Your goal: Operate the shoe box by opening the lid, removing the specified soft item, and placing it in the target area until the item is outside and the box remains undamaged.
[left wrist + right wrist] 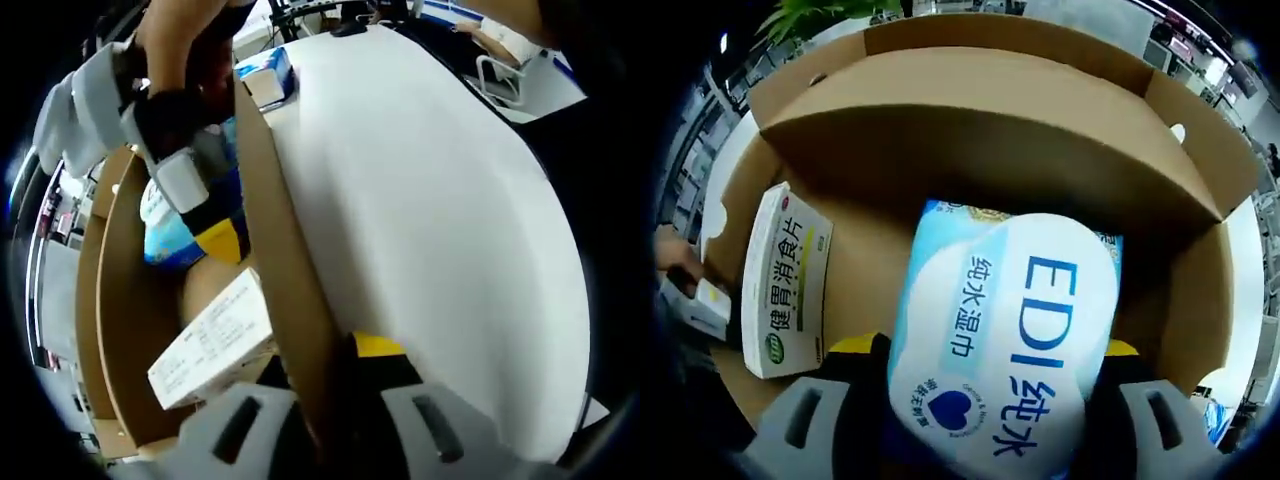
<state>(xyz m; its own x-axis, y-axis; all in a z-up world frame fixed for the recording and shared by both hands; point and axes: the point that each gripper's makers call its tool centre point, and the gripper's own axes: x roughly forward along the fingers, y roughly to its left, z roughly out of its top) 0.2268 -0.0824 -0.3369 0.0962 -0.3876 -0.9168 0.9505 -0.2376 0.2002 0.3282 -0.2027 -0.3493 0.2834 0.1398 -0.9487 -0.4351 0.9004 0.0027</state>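
Observation:
The brown cardboard shoe box stands open, its lid flap folded back at the far side. My right gripper is shut on a soft blue-and-white wet-wipes pack, held over the inside of the box. In the left gripper view, that gripper comes in from the upper left with the wipes pack in it. My left gripper is shut on the upright side wall of the box, one jaw inside and one outside. A yellow pad presses the wall's outer face.
A white medicine carton lies inside the box by the left wall; the same carton sits just inside my left jaw. The white table stretches out beside the box. Another small blue-and-white box sits at the table's far end.

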